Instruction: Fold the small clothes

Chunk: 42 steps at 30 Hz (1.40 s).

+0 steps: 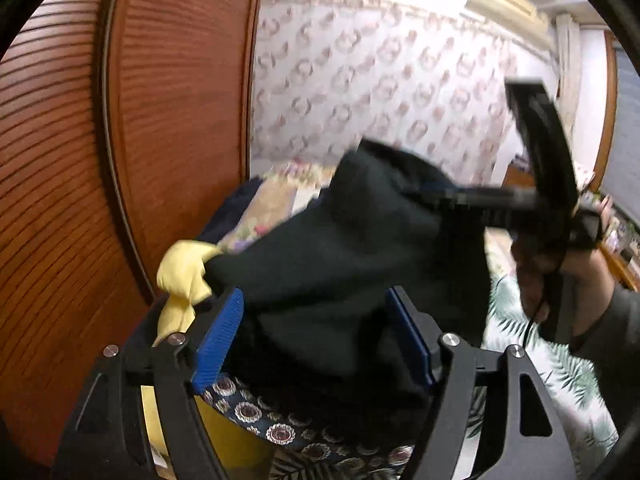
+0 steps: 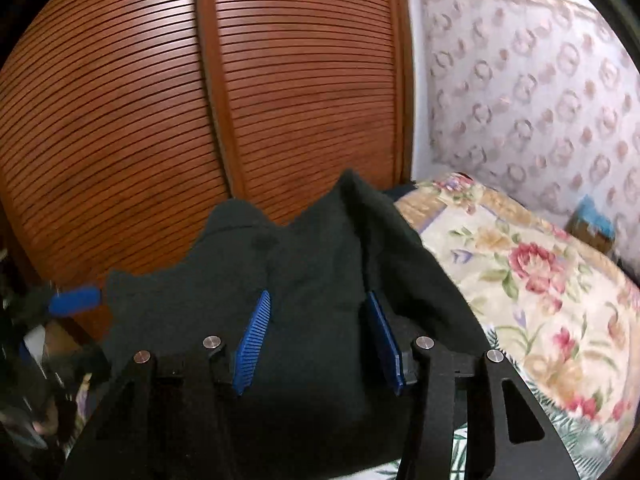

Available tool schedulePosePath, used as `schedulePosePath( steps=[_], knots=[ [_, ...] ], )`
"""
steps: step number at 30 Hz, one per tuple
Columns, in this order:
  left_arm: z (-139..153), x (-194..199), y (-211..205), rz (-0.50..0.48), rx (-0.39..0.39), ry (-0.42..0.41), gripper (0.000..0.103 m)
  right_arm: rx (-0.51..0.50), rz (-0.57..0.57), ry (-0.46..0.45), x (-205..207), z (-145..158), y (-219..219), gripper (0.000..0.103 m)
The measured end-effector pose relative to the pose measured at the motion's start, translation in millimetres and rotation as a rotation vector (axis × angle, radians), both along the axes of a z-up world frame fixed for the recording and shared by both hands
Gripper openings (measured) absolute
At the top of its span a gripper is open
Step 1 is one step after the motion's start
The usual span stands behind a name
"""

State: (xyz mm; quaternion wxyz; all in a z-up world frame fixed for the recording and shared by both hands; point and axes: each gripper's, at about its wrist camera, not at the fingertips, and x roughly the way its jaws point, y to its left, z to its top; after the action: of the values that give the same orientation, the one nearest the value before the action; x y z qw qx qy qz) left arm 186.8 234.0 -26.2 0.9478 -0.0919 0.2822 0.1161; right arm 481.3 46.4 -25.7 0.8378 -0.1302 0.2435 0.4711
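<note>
A dark green garment (image 1: 328, 248) hangs in the air above the bed (image 2: 532, 280), bunched between both tools. The left gripper (image 1: 316, 340) and right gripper (image 2: 320, 340) each have their blue-padded jaws spread wide, cloth draped between them.

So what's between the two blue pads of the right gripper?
A fold of the dark green fabric garment fills the gap in the right gripper, seen in the right wrist view.

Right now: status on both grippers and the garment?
Left gripper and right gripper: dark garment bunched between the fingers, grip unconfirmed. Garment lifted off the floral bedding, unfolded. Yellow cloth just beyond the left fingers.
</note>
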Motion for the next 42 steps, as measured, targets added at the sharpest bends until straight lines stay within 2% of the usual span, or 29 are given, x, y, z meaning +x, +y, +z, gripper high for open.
schedulePosePath(
  steps=[2,6,12,17,22,27,33,36,39,40,42],
  knots=[
    [-9.3,3.0,3.6,0.002,-0.014,0.023,0.074,0.003,-0.008,0.004,10.5,-5.5,5.5,0.052],
    [-8.5,0.5,2.8,-0.002,-0.023,0.024,0.074,0.01,-0.018,0.04,19.2,-18.6,3.3,0.053],
    [4.2,-10.8,-6.9,-0.008,-0.004,0.003,0.074,0.023,-0.05,0.03,2.9,-10.6,-4.4,0.053],
    [20.2,-19.2,-15.8,-0.027,0.025,-0.031,0.074,0.041,-0.09,-0.011,-36.8,1.4,-28.0,0.053],
    [33.2,-31.7,-39.7,-0.057,0.063,-0.061,0.074,0.105,-0.136,-0.04,-83.7,14.8,-70.2,0.053],
    [47.8,-46.1,-66.5,-0.095,0.083,-0.093,0.075,0.128,-0.171,-0.06,-131.9,23.1,-112.9,0.053],
    [60.4,-61.1,-99.6,-0.154,0.084,-0.118,0.081,0.122,-0.223,-0.102,-187.0,29.7,-154.2,0.054],
    [64.8,-69.6,-117.2,-0.19,0.087,-0.126,0.086,0.123,-0.261,-0.12,-215.2,32.0,-175.9,0.057],
    [67.7,-78.5,-136.0,-0.221,0.099,-0.137,0.094,0.135,-0.296,-0.133,-245.5,33.4,-196.2,0.062],
    [68.6,-81.1,-142.4,-0.232,0.103,-0.139,0.1,0.141,-0.309,-0.137,-254.3,34.1,-202.4,0.063],
    [70.5,-85.6,-154.5,-0.26,0.103,-0.147,0.102,0.149,-0.343,-0.14,-270.3,34.4,-213.8,0.072]
  ],
)
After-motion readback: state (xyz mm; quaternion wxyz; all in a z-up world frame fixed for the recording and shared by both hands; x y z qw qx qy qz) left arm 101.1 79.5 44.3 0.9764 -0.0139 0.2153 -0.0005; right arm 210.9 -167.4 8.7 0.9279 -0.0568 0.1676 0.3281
